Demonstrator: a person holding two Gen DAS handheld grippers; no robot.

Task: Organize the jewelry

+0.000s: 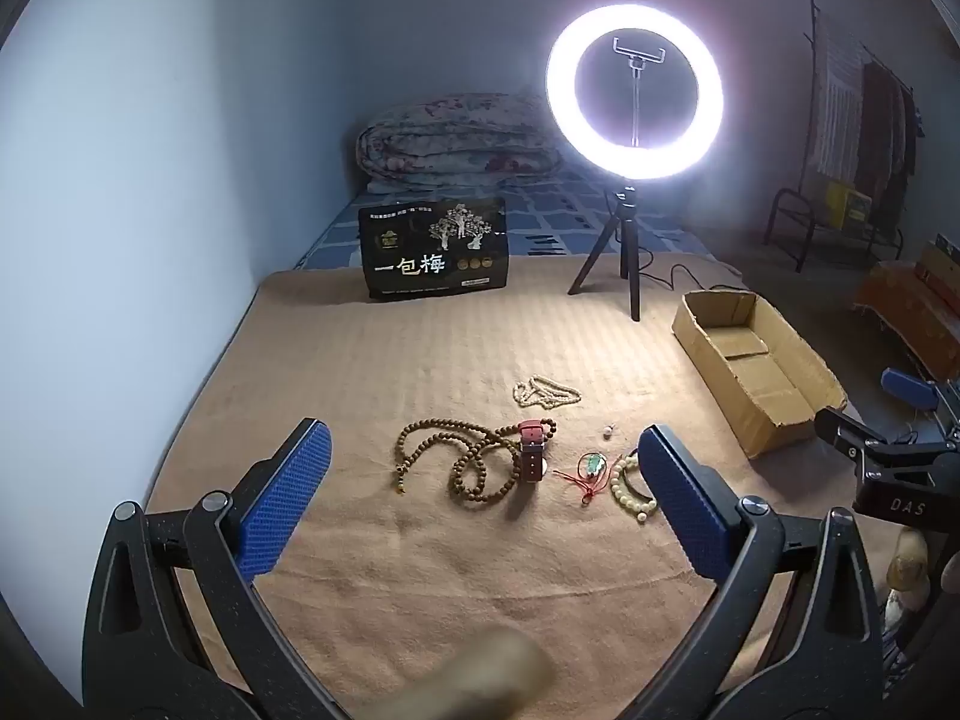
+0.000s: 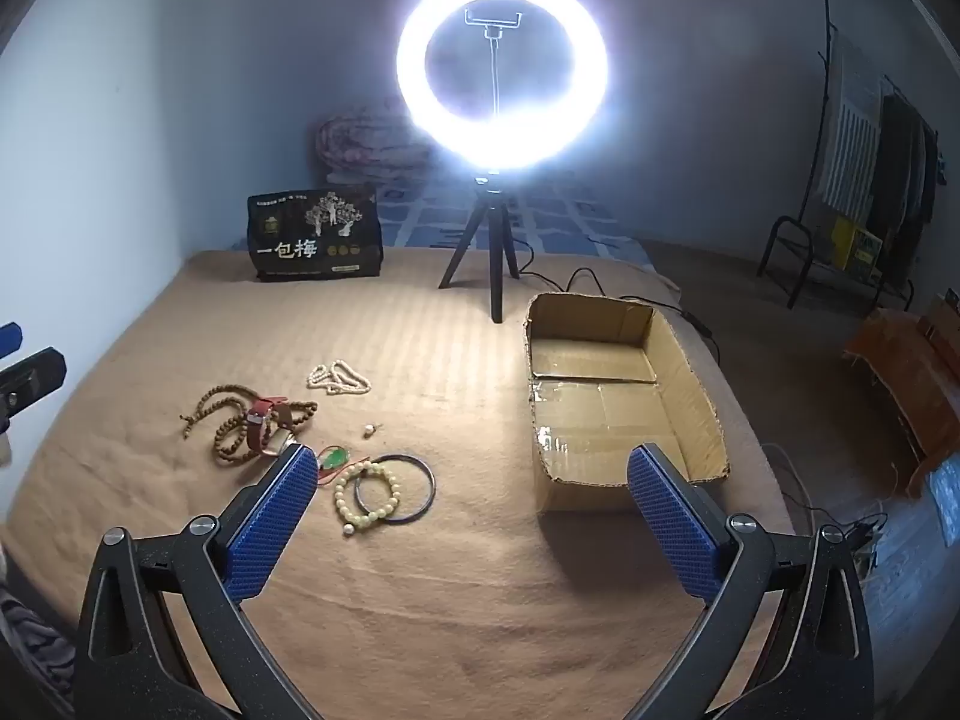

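Observation:
Jewelry lies scattered on a tan blanket (image 1: 420,360): a long brown bead necklace (image 1: 462,462), a red-strapped watch (image 1: 531,450), a white bead strand (image 1: 543,391), a green pendant on red cord (image 1: 591,468), a cream bead bracelet (image 2: 366,495), a dark bangle (image 2: 399,489) and a small pearl piece (image 2: 367,431). An open cardboard box (image 2: 690,396) stands to the right, nothing in it. My left gripper (image 1: 483,447) hovers open above the brown beads and watch. My right gripper (image 2: 474,468) is open between the bracelets and the box.
A lit ring light on a tripod (image 2: 495,264) stands behind the jewelry, its cable trailing right. A black printed bag (image 1: 435,249) stands at the back left, a folded quilt (image 1: 456,138) behind it. A wall runs along the left. A clothes rack (image 2: 870,180) is far right.

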